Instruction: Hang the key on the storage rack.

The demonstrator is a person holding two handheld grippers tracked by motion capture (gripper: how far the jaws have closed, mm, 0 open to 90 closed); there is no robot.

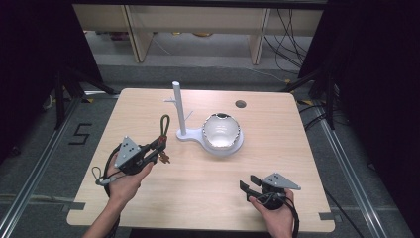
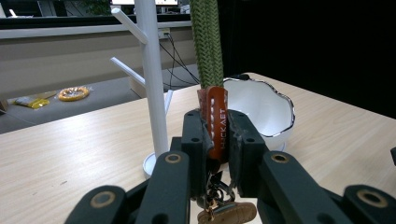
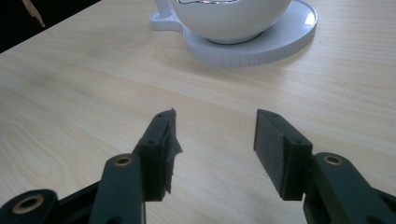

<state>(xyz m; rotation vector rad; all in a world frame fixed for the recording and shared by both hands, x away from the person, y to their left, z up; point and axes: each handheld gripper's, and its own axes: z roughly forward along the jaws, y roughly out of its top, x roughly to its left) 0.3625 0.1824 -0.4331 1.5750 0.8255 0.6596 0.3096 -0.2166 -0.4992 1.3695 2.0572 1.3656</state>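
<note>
Both grippers sit low: left gripper point(image 2: 217, 140) jaws clamp the olive braided-cord keychain point(image 1: 164, 130) by its brown leather tab, loop upright toward the white peg stand point(image 1: 178, 106), while right gripper point(image 3: 212, 140) jaws stand released above the wooden tabletop point(image 1: 198, 178).

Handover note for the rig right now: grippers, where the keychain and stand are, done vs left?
Left gripper: shut on the keychain at its brown leather tab, green rope loop pointing up, held above the table, left of the stand.
Right gripper: open, holding nothing, low over the table's near right part.
White peg stand upright mid-table; white bowl sits on its round base.
Done: keychain picked up.
Left: probably hang the loop on a stand peg, then release.
</note>
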